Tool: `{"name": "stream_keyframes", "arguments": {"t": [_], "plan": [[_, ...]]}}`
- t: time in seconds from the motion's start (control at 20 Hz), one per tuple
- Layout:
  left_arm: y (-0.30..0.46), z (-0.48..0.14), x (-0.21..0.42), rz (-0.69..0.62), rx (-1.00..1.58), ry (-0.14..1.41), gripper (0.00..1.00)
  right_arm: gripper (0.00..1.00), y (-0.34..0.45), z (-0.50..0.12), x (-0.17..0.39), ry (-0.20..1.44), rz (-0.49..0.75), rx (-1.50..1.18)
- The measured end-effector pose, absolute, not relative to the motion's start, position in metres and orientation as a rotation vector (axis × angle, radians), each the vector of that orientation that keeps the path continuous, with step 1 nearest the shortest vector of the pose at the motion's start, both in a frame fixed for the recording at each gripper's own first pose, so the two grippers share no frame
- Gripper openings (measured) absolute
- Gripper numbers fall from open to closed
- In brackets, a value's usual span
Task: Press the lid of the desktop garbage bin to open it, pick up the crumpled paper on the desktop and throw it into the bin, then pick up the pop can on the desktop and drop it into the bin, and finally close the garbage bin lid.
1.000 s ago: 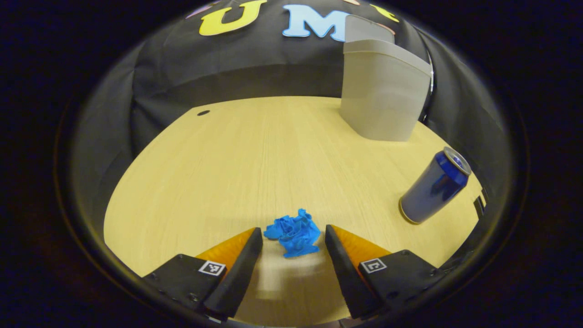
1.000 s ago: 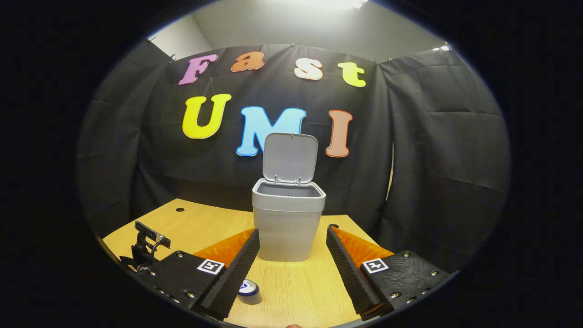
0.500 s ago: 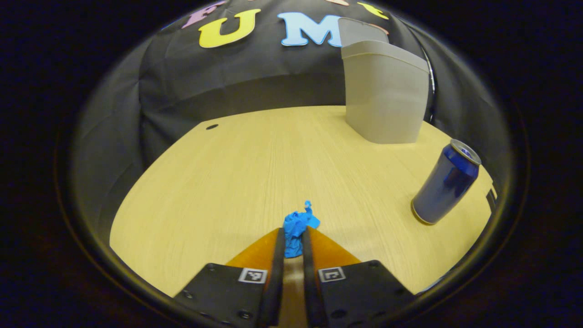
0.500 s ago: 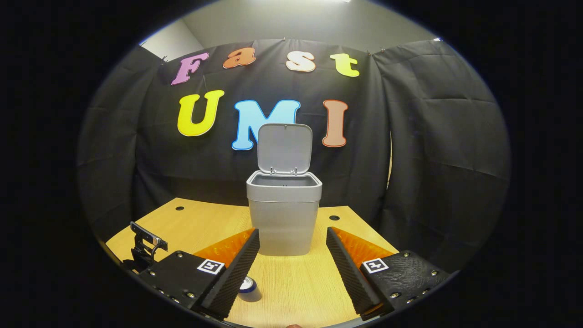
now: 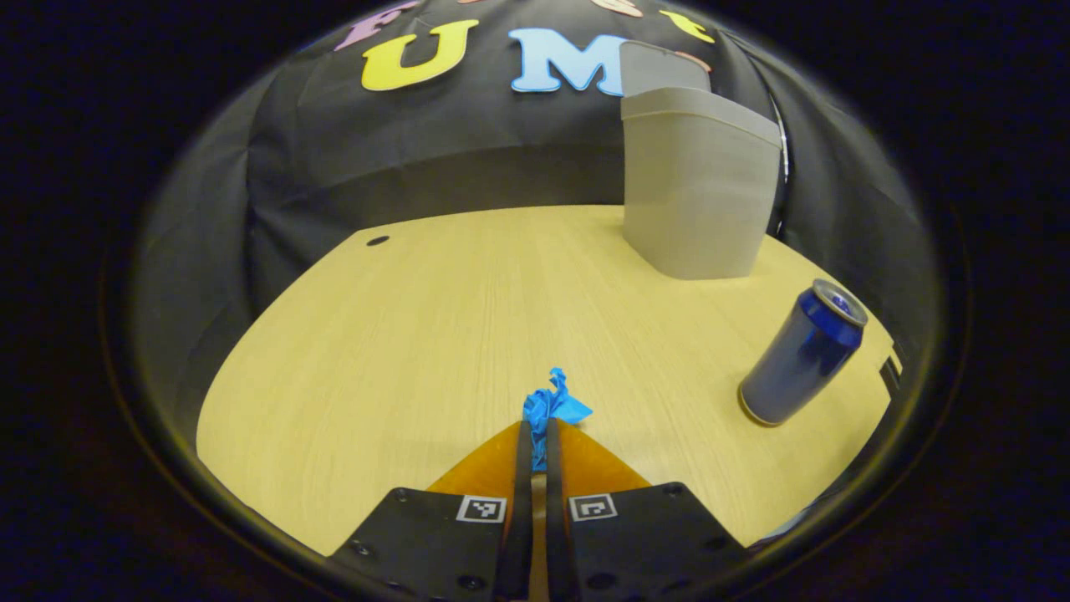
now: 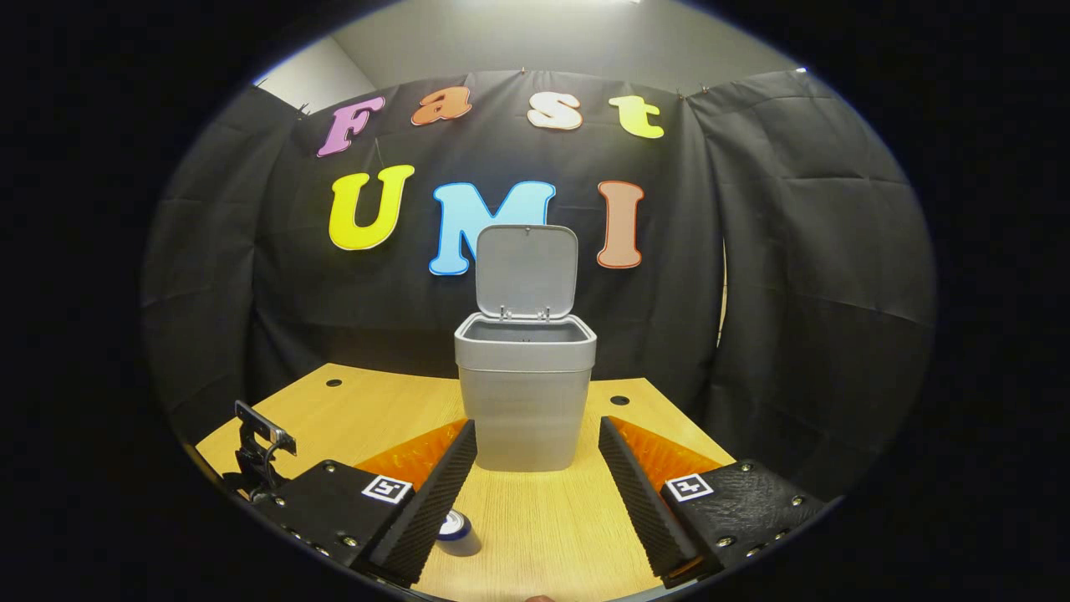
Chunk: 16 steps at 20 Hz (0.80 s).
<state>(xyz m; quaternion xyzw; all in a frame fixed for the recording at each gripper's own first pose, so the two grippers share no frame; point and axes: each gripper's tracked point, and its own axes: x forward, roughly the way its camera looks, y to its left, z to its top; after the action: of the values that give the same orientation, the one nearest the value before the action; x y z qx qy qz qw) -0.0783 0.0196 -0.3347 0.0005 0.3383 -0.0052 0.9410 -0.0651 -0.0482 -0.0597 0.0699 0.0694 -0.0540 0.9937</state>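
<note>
A light wooden tabletop (image 5: 418,334) is lying under warm light, its grain running away from the camera. Two small dark round holes (image 6: 333,383) are sitting near its far edge, one toward each corner. Black cloth (image 6: 802,251) is hanging in folds behind and beside the table. Above the cloth, a pale wall (image 6: 552,33) is showing. At the table's left edge in the right gripper view, a small clamped bracket device (image 6: 257,443) is standing.
</note>
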Motion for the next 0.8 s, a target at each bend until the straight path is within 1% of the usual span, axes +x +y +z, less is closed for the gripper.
{"name": "stream_keyframes", "arguments": {"t": [0.05, 0.1, 0.3, 0.35, 0.4, 0.65, 0.7, 0.8], "plan": [[0.017, -0.328, -0.074, -0.008, -0.010, 0.684, 0.16, 0.94, -0.050, -0.060, -0.065, 0.140, -0.110, 0.141], [0.014, -0.319, -0.068, -0.010, -0.016, 0.667, 0.13, 0.95, -0.052, -0.061, -0.065, 0.139, -0.110, 0.143], [0.000, -0.260, -0.039, -0.028, -0.034, 0.562, 0.13, 0.95, -0.062, -0.062, -0.061, 0.130, -0.117, 0.135], [-0.004, -0.249, -0.034, -0.032, -0.037, 0.539, 0.15, 0.94, -0.064, -0.062, -0.061, 0.126, -0.119, 0.133], [-0.009, -0.236, -0.027, -0.035, -0.038, 0.515, 0.13, 0.94, -0.068, -0.061, -0.059, 0.120, -0.123, 0.131], [-0.034, -0.174, 0.003, -0.068, -0.085, 0.394, 0.13, 0.95, -0.084, -0.057, -0.051, 0.101, -0.135, 0.121], [-0.040, -0.160, 0.010, -0.075, -0.097, 0.367, 0.15, 0.95, -0.087, -0.055, -0.049, 0.094, -0.140, 0.118], [-0.054, -0.136, 0.022, -0.093, -0.110, 0.314, 0.15, 0.94, -0.090, -0.054, -0.047, 0.082, -0.143, 0.122]]}}
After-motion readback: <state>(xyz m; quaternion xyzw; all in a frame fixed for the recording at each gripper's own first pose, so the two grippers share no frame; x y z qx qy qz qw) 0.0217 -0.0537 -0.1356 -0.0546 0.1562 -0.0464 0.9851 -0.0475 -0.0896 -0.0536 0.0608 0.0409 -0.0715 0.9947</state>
